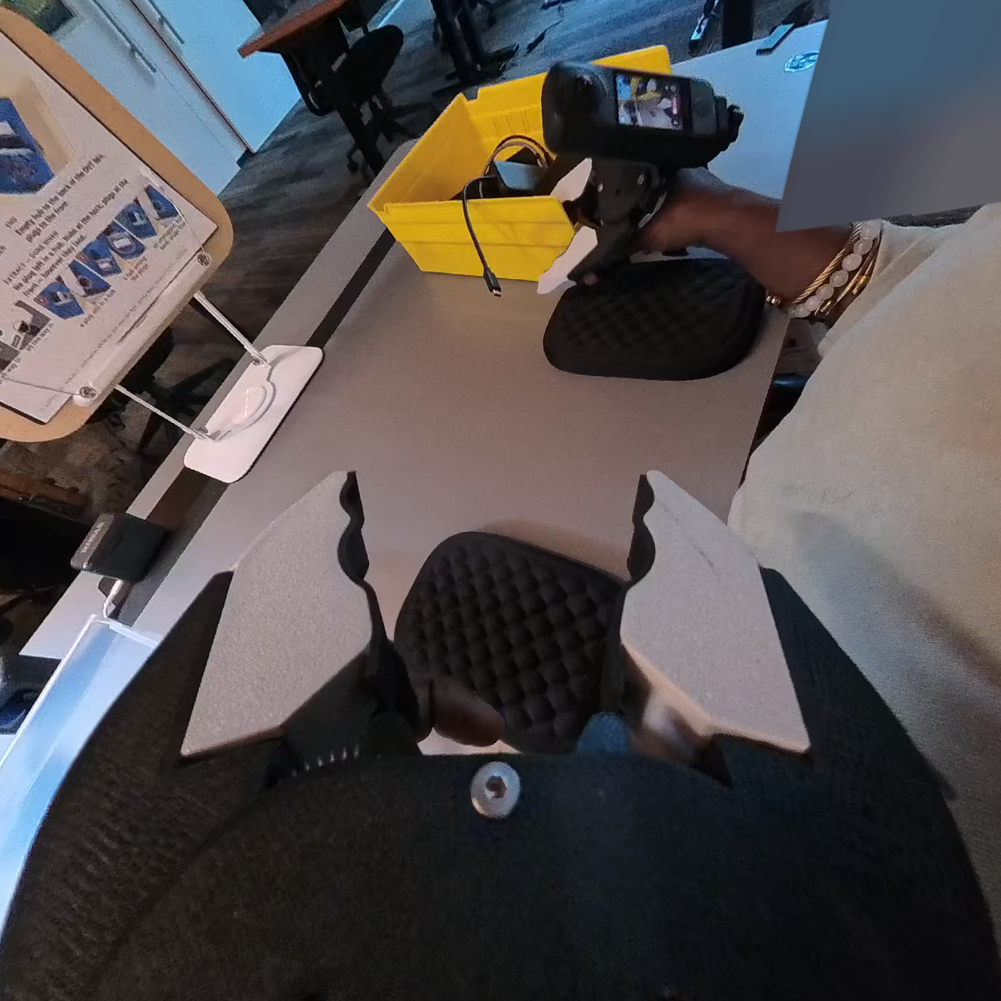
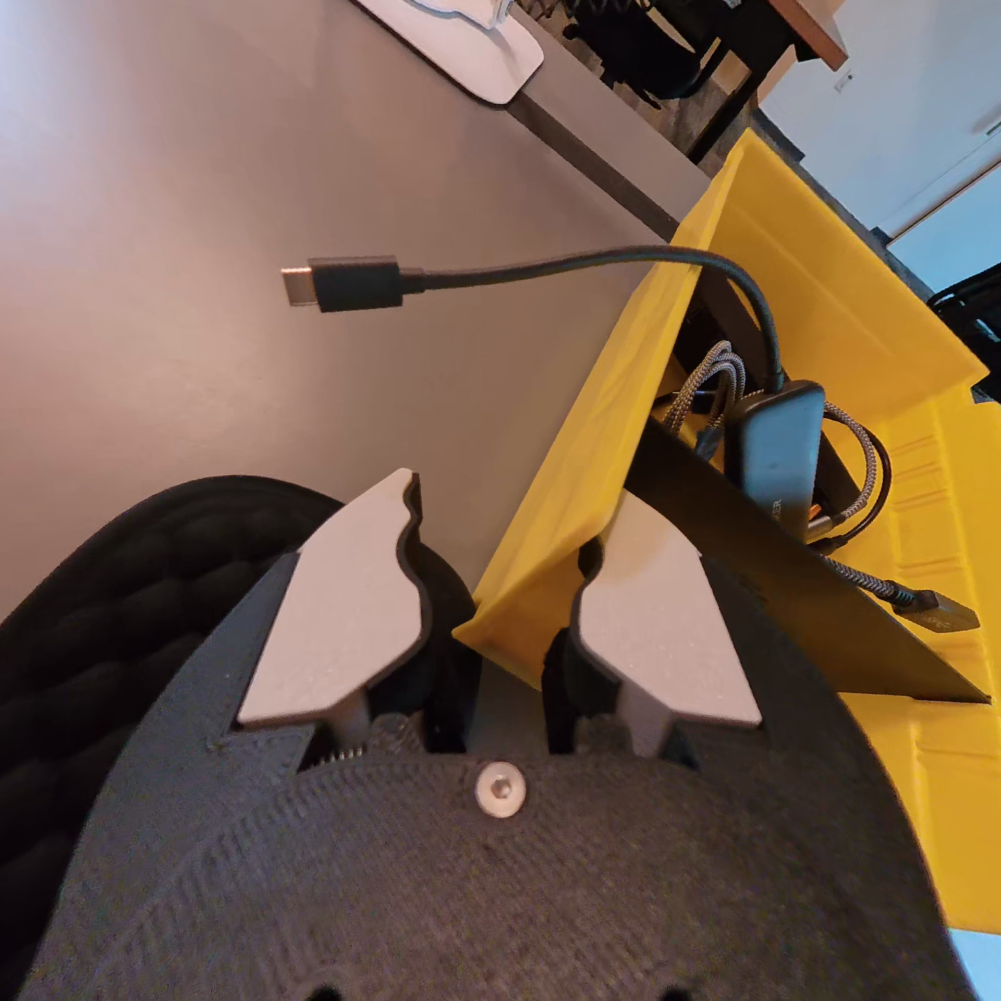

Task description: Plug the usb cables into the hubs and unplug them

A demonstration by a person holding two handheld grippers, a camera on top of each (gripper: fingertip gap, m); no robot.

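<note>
A yellow bin (image 1: 471, 227) stands at the far end of the grey table (image 1: 444, 379). It holds a dark grey hub (image 2: 780, 449), braided cables (image 2: 704, 379) and a USB-A plug (image 2: 942, 623). The hub's black cable arcs over the bin wall (image 2: 574, 476), and its USB-C plug (image 2: 346, 284) hangs above the table; it also shows in the left wrist view (image 1: 495, 287). My left gripper (image 1: 498, 487) is open and empty above a black quilted pad (image 1: 514, 634). My right gripper (image 2: 517, 490) is open, with the bin's near corner between its jaws. It also shows in the left wrist view (image 1: 566, 233).
A second black pad (image 1: 650, 325) lies under the right gripper. An instruction board (image 1: 81, 244) on a white stand base (image 1: 254, 411) sits at the table's left edge, near a small black device (image 1: 119, 547). A person's braceleted wrist (image 1: 829, 276) is at the right. The left gripper's tips are roughly 35 cm from the right gripper's.
</note>
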